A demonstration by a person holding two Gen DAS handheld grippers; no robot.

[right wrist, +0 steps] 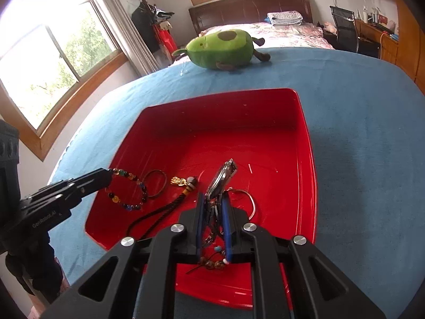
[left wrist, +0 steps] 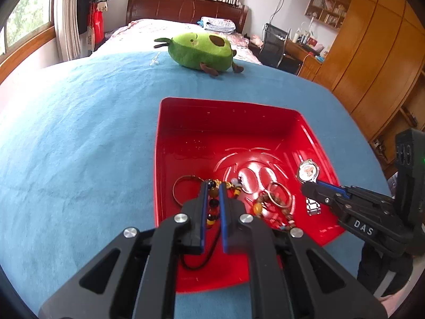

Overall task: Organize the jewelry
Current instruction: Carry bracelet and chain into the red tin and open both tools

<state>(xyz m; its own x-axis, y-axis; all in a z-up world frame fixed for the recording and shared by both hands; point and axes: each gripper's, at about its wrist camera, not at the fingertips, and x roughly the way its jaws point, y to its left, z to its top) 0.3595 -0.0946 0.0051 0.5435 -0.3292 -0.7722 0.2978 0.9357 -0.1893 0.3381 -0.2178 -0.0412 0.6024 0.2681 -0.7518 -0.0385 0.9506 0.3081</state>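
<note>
A red tray (left wrist: 225, 122) (right wrist: 305, 138) sits on the blue bedspread and holds the jewelry. My left gripper (left wrist: 214, 186) (right wrist: 107, 172) is shut on a multicoloured bead bracelet (left wrist: 212, 204) (right wrist: 130, 188), which hangs from its tip. My right gripper (right wrist: 213, 198) (left wrist: 309, 186) is shut on the metal band of a silver wristwatch (right wrist: 221, 176) (left wrist: 308, 171), its face tilted up. In the tray also lie a thin brown bangle (left wrist: 183, 186) (right wrist: 156, 183), a gold charm on a black cord (right wrist: 179, 181), a silver ring bangle (right wrist: 245, 199) (left wrist: 279, 194) and a wooden bead bracelet (right wrist: 213, 263).
A green avocado plush (left wrist: 202, 50) (right wrist: 223, 49) lies on the bedspread beyond the tray. Blue bedspread (left wrist: 79, 146) surrounds the tray. A wooden wardrobe (left wrist: 377, 53) stands at the right, windows at the left, a desk and chair at the back.
</note>
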